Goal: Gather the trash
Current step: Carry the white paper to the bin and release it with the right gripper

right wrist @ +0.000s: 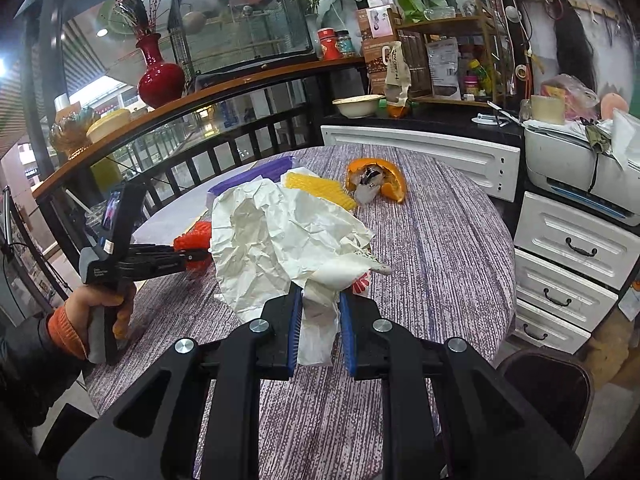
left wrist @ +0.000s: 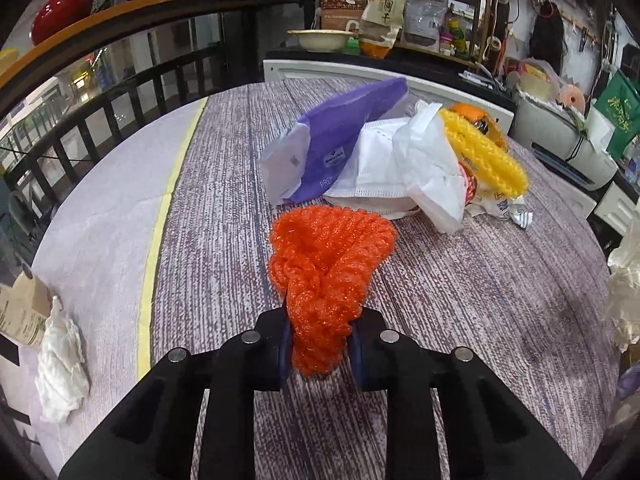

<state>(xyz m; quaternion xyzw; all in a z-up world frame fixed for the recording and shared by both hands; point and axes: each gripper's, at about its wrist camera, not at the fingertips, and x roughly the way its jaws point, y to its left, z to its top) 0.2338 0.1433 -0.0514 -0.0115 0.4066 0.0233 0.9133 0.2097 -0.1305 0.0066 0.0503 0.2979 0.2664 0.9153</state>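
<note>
Cluttered shop corner, shelving and white drawers behind a round table (left wrist: 460, 320) with a purple woven cover. Trash pile sits upper centre of the left wrist view: purple bag (left wrist: 344, 136), white paper bag (left wrist: 424, 168), yellow foam net (left wrist: 484, 152), orange peel (right wrist: 378, 178). Crumpled white tissue (left wrist: 60, 364) lies lower left, apart from the pile. Left hand-held gripper (left wrist: 320, 340) pinches the orange foam net (left wrist: 328, 264), net sticking up past the fingertips at frame centre. Right hand-held gripper (right wrist: 318, 320) is clamped on crumpled white paper (right wrist: 272, 248), which fans out above the jaws, centre of the right wrist view.
</note>
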